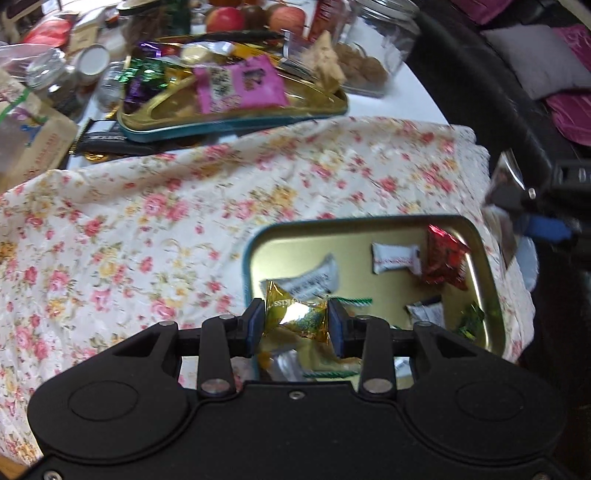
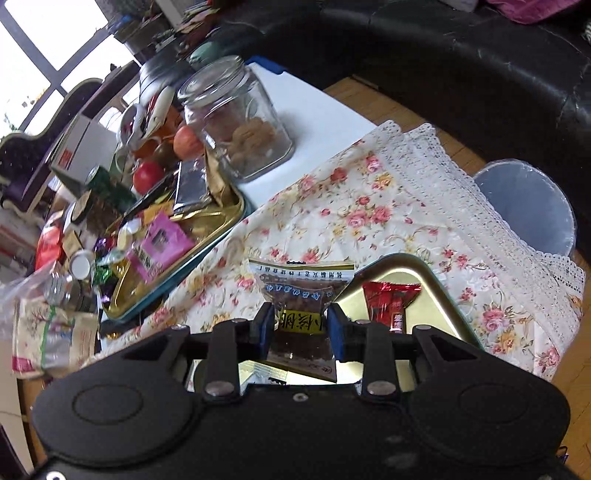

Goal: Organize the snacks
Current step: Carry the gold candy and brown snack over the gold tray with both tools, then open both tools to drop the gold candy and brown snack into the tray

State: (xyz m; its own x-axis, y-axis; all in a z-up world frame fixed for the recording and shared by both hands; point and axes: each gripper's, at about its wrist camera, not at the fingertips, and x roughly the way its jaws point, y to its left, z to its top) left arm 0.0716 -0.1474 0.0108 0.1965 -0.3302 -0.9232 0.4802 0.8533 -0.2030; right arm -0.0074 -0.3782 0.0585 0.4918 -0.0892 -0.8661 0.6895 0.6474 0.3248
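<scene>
While the left hand-held gripper pinches a gold candy wrapper over the near tin tray, its pads tight on the foil, the right hand-held gripper clamps a clear packet of dark snack above that tray's corner; both trays sit on the floral-clothed bench — the far one piled with sweets.

Home living room. Black leather sofa with cushions wraps a table under a floral lace-edged tablecloth. Fruit, a cookie jar and snack tins crowd the far end.
</scene>
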